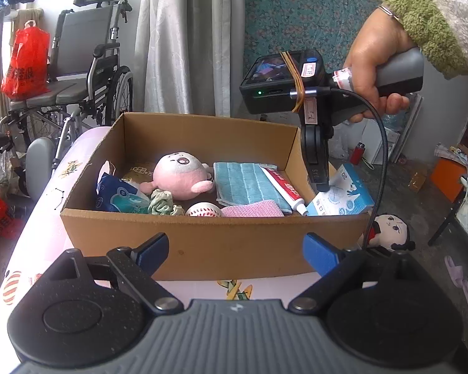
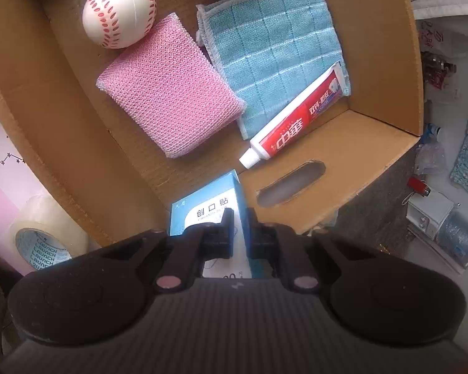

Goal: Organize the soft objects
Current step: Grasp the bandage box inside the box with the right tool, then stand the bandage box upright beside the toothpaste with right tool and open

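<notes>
Clearly clamped — right gripper (image 2: 240, 233) pinching the blue bandage box (image 2: 209, 205) by its edge at the cardboard box (image 2: 374, 143) corner, probably to lift a stiff item out from among the soft ones. Left gripper (image 1: 234, 252) spread wide, empty, waiting before the front wall.

The cardboard box (image 2: 387, 71) is matt brown corrugated paperboard with raw cut edges. In it, the pink sponge (image 2: 168, 93) wears a coarse shiny mesh, the blue cloth (image 2: 274, 53) is soft woven terry, the toothpaste tube (image 2: 296, 121) glossy plastic, the baseball (image 2: 119, 11) smooth and slightly shiny, and the plush toy (image 1: 181, 174) fuzzy pink fabric.
</notes>
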The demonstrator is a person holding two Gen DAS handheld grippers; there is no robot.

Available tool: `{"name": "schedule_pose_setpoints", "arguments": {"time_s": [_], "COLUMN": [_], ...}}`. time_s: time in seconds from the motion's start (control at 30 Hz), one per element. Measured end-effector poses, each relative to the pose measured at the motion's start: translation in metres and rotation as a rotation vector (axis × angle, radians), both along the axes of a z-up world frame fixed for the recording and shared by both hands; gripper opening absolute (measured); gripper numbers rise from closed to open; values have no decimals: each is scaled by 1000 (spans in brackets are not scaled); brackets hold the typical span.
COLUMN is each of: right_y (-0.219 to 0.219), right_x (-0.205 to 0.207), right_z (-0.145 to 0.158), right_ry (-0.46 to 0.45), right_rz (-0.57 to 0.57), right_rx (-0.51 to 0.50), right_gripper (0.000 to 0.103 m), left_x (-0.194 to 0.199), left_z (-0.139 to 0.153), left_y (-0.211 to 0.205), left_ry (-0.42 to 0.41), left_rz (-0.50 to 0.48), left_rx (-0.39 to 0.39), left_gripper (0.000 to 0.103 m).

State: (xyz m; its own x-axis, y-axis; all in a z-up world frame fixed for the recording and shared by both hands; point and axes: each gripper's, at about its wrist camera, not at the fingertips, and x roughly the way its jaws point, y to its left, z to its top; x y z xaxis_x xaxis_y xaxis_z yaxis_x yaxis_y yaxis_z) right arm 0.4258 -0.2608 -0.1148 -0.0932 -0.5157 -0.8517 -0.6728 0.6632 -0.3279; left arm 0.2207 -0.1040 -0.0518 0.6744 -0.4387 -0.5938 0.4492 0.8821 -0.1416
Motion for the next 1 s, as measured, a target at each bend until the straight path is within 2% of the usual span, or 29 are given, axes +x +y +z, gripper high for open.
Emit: {"name": "schedule_pose_setpoints", "arguments": {"time_s": [0.27, 0.5, 0.53, 0.6, 0.63, 0.67, 0.77, 0.9, 1.0], "right_y": [-9, -22, -23, -24, -24, -23, -23, -37, -43], "right_x": [-11, -17, -13, -3, 3, 7, 25, 46, 50], "right_z": [40, 38, 38, 36, 33, 31, 12, -27, -51], "right_ry": [-156, -204, -211, -227, -228, -228, -190, -58, 27], "right_rz": [-58, -139, -146, -145, -134, -123, -89, -148, -144], "right_rx": [83, 177, 189, 193, 186, 182, 154, 107, 71], "right_gripper": [0, 2, 9, 33, 58, 73, 81, 84, 87], "left_x": [-6, -3, -1, 6, 13, 19, 40, 54, 54], "left_z": [1, -3, -4, -4, -4, -4, -4, -7, -12], "left_y": [6, 5, 4, 2, 1, 0, -5, -9, -8], "left_ry": [4, 22, 27, 37, 50, 64, 79, 73, 73], "left_rz": [20, 17, 17, 13, 6, -1, 2, 14, 1], "left_rx": [-11, -14, -14, -30, -48, -66, -102, -94, -91], "left_gripper": [94, 94, 94, 94, 94, 94, 94, 94, 94]}}
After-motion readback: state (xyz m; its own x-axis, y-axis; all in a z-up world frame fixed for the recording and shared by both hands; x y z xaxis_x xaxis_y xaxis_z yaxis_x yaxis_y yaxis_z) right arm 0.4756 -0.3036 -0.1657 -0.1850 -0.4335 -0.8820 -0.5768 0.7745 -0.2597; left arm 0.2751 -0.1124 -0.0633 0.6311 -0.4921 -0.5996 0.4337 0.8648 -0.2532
